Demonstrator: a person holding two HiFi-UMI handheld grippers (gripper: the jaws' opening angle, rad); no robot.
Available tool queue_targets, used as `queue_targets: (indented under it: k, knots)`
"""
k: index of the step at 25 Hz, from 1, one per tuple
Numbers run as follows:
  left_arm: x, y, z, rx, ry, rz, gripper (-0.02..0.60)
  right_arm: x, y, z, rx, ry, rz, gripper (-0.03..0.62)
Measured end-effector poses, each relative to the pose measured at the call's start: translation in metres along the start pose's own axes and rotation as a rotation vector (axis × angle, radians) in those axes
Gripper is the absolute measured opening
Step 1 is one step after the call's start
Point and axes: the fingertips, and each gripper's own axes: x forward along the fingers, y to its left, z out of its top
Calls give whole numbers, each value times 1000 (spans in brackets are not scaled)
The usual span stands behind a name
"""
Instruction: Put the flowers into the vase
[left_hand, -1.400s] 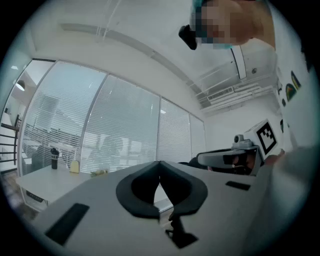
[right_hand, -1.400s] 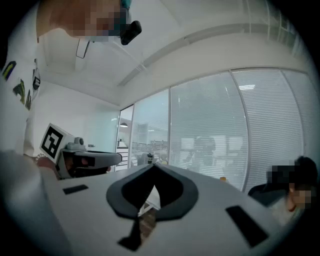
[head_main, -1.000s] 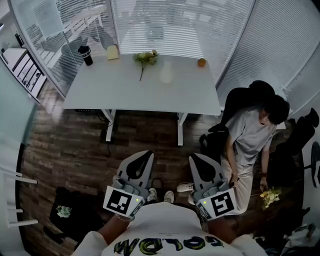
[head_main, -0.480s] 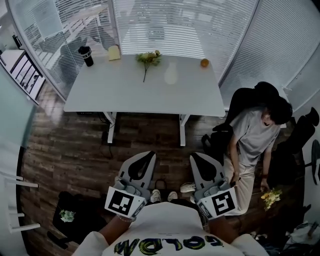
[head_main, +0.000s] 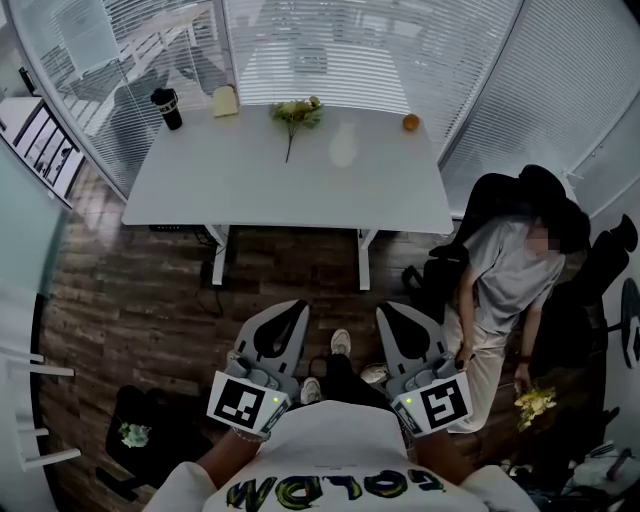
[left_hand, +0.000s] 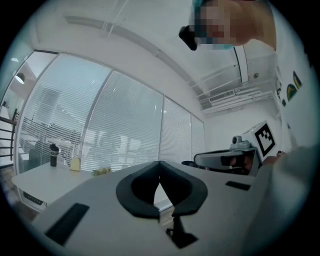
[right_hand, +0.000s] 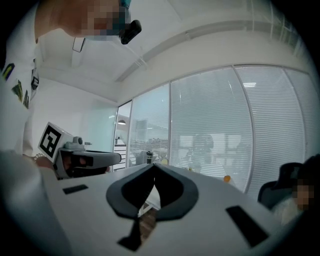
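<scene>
A: Counts?
B: 1 table (head_main: 250, 190). On it: 1 vase (head_main: 343, 148), 1 orange (head_main: 411, 122), 1 black cup (head_main: 167, 108), 1 yellow item (head_main: 226, 100).
A: Flowers?
B: 2 bunches: table bunch (head_main: 296, 115), second bunch (head_main: 533, 403).
A: Grippers?
B: 2: left gripper (head_main: 293, 308), right gripper (head_main: 388, 313). 2 marker cubes: left cube (head_main: 240, 402), right cube (head_main: 437, 405).
A: People?
B: 2: 1 seated person (head_main: 510, 270), 1 wearer (head_main: 330, 450).

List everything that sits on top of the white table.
On the table: a black cup, a yellow object, flowers lying flat, a pale vase and a small orange fruit. The vase's inside cannot be made out.
</scene>
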Motion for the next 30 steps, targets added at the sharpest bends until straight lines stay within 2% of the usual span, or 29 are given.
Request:
queue_targets:
  k: [9, 18, 30]
  knots:
    - [48, 14, -5, 6, 15, 1, 12, 28, -43, -6, 12, -3, -2, 12]
    - [125, 36, -12, 27, 36, 30, 12, 71, -113, -17, 33, -5, 18, 12]
    - [226, 45, -6, 40, 55, 64, 12, 115, -205, -12, 52, -12, 58, 12]
